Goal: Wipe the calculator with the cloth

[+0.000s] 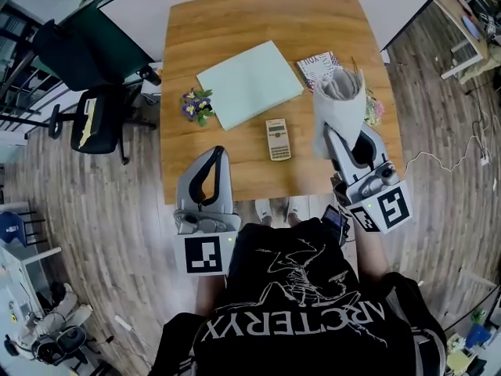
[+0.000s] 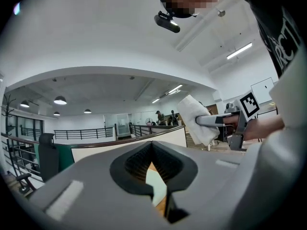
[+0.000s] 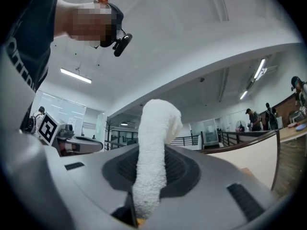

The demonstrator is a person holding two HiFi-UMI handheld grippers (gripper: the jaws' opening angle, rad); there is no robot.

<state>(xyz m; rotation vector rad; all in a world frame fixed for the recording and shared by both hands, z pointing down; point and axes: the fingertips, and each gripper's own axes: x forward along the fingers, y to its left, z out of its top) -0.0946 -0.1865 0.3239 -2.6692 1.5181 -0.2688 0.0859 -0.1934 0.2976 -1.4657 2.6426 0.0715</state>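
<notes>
**Head view check: cloth is clamped, calculator sits untouched between the grippers**

Closest to my camera is the black T-shirt (image 1: pixel 301 304). It's the only print I can actually read, "ARC'TERYX" in white, upside down from here, under a skeleton graphic. Each gripper has a marker cube with black-and-white squares on it and no words.

The left gripper (image 2: pixel 152 145) has its jaws pressed together with nothing in them. In the left gripper view I only get a sliver of wood and pale green through the slot below the tips. The right gripper (image 1: pixel 329 131) is clamped on the cloth (image 3: pixel 152 152), a white towel-like bundle. It's pinched low in the jaws and its free end sticks up past the tips.

The calculator (image 1: pixel 277 139) lies flat on the wooden table (image 1: pixel 235 22), roughly between the two grippers. It's ahead and to the right of the left tips and to the left of the right tips, clear of both. It also sits apart from the cloth, which is to its right. Its keys and label are too small for me to read.

Just past the calculator lies a pale green folder (image 1: pixel 249 82). A little bunch of purple flowers (image 1: pixel 196 104) sits by the folder's left edge, and a patterned booklet (image 1: pixel 318 65) by its right corner. I can't make out the booklet's print. An office chair (image 1: pixel 94 120) stands off the table's left side.
</notes>
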